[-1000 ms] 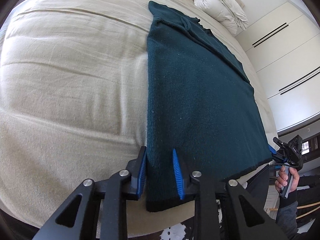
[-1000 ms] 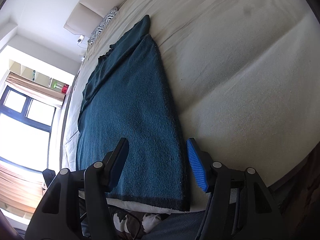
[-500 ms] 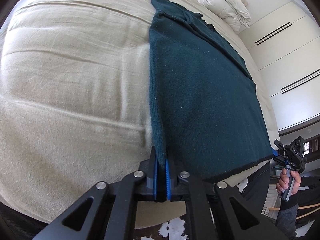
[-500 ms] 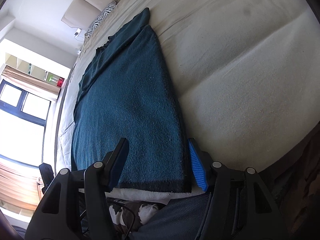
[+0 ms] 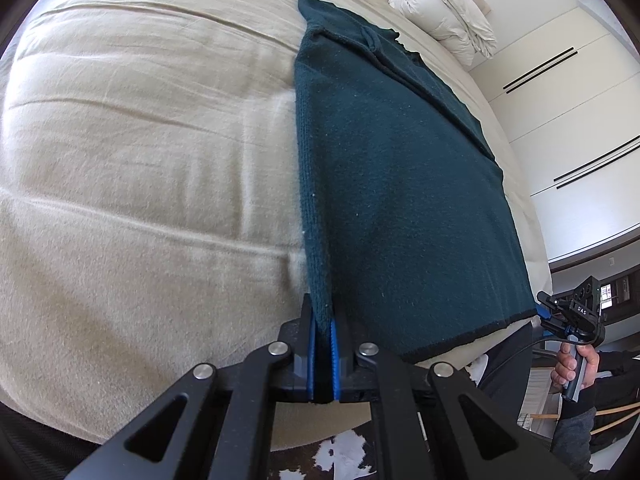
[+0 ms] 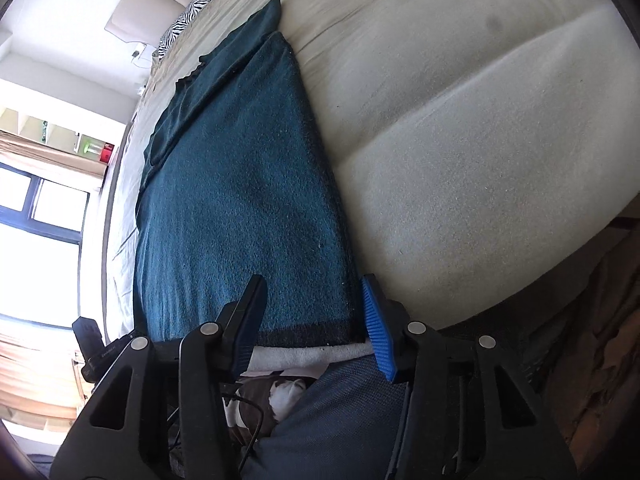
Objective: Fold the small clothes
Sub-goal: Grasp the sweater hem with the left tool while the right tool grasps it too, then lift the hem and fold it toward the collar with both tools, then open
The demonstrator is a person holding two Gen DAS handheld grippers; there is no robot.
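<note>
A dark teal knit sweater (image 5: 400, 184) is lying flat along the beige bed (image 5: 140, 160), its black-trimmed hem at the near edge of the mattress. The left claw (image 5: 323, 344) is pinching the hem's left corner — blue pads pressed together on the fabric. The right claw (image 6: 316, 320) is closing around the hem's right corner, the knit sitting between its fingers — pads not yet pressing it. A folded white duvet (image 5: 440, 4) is resting at the far end.
</note>
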